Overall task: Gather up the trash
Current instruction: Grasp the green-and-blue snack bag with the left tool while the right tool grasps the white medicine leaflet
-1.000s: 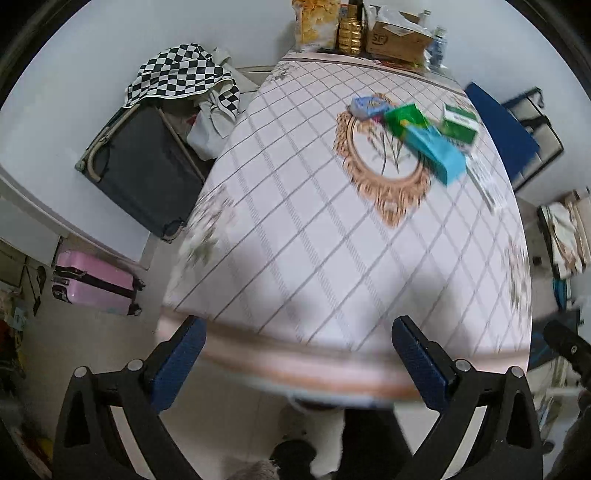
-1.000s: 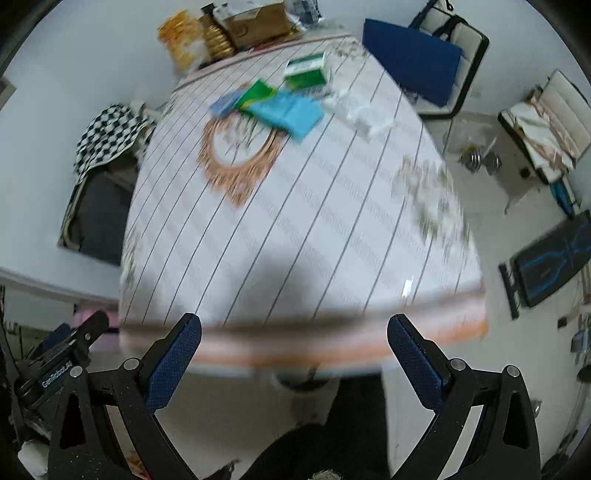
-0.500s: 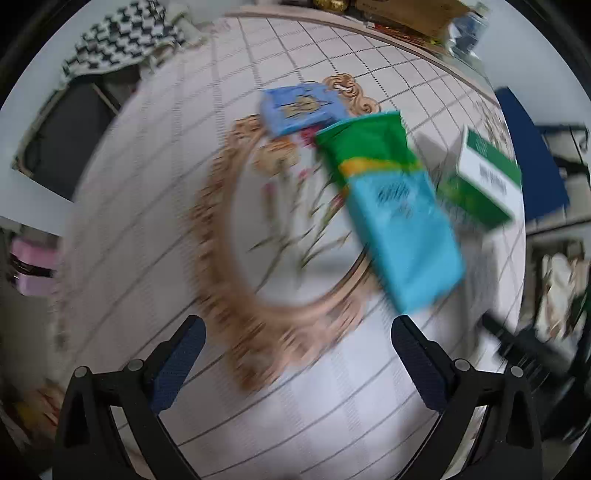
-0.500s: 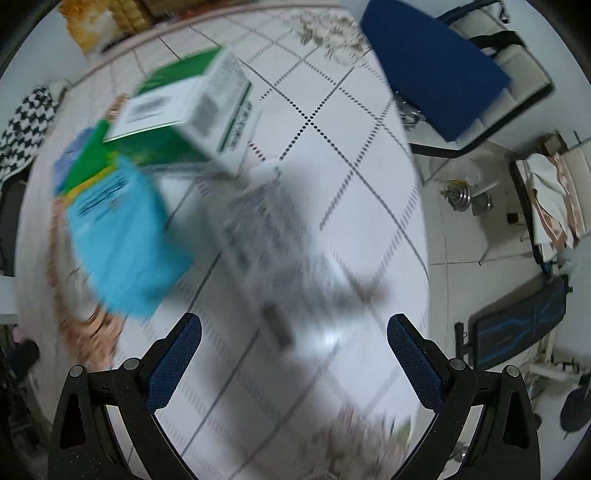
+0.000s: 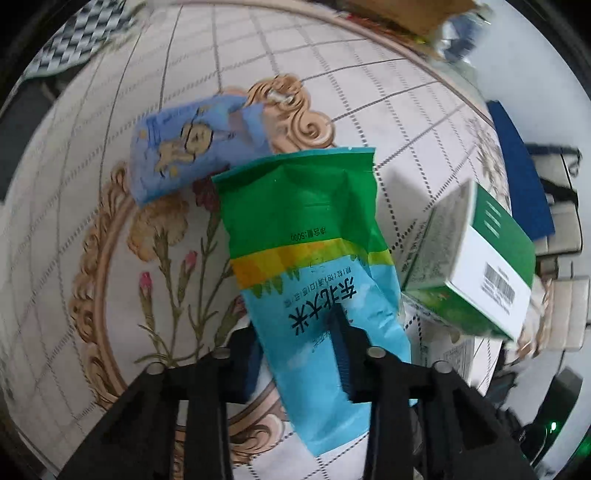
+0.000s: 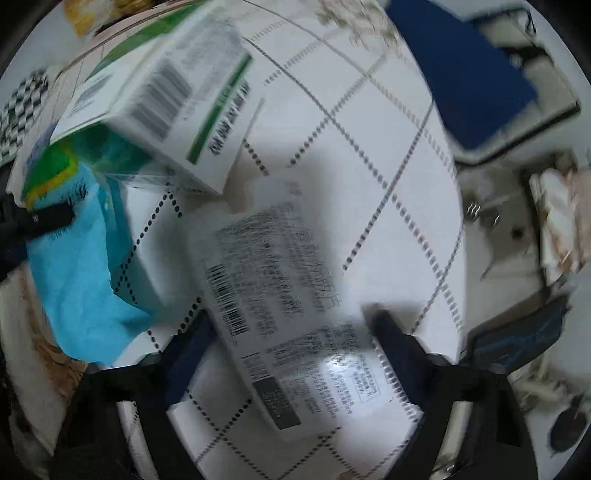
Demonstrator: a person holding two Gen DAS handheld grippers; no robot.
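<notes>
My left gripper is shut on the blue end of a green-and-blue rice bag lying on the patterned tablecloth. A light-blue snack wrapper lies beyond it. A green-and-white carton stands to the right. In the right wrist view, my right gripper straddles a clear printed plastic wrapper, its jaws partly closed on either side of it. The carton and the rice bag are to its left.
A blue chair stands past the table's right edge. A cardboard box sits at the far end of the table. Checkered cloth lies off the table's left side.
Both grippers have moved forward over the table onto the trash. The left one has closed on the rice bag. The right one has narrowed around the clear wrapper.
</notes>
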